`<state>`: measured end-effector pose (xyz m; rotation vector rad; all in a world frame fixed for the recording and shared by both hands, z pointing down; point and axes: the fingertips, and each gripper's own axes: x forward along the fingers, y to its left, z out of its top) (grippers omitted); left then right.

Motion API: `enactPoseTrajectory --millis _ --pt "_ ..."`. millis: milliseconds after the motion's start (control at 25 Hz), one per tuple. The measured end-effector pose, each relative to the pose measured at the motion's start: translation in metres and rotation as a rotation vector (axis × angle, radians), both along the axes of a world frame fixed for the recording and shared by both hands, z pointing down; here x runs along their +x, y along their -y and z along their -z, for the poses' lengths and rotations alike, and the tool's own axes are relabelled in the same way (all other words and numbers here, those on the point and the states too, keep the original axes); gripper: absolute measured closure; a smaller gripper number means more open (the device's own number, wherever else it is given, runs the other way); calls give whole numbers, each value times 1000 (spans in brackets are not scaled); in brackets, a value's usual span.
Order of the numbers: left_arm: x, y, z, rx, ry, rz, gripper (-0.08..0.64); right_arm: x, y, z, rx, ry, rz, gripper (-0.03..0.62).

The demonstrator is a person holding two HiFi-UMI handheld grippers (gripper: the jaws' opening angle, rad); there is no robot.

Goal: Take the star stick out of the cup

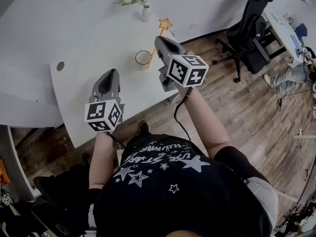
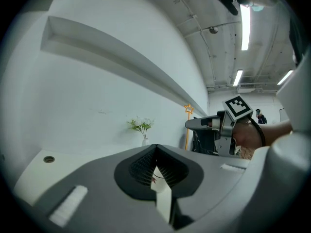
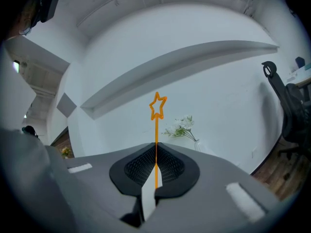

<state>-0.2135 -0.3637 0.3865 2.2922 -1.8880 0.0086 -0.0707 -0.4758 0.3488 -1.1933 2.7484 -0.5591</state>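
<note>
The right claw (image 3: 156, 148) pinches the star stick (image 3: 157, 106) by the cup (image 1: 143, 59), near the surface's (image 1: 84, 43) edge. The left claw (image 2: 155, 147), pressed together, hangs over open surface.

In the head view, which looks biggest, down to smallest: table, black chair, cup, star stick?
1. white table
2. black office chair
3. cup and star stick, unranked: the stick looks longer, the cup wider, and the stick is held up nearer the camera.
</note>
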Motion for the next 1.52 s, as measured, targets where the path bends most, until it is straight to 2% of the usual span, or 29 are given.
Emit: enactPoseTrajectory --millis 760,1200,1520 --pt "57 -141 0 -9 13 43 558 52 -151 -10 -21 4 90 572" --pt "69 -165 13 -37 23 27 558 69 -184 -16 -82 -5 85 572" --pt "86 -202 -6 -42 17 45 558 92 -225 -46 -93 -41 100 572"
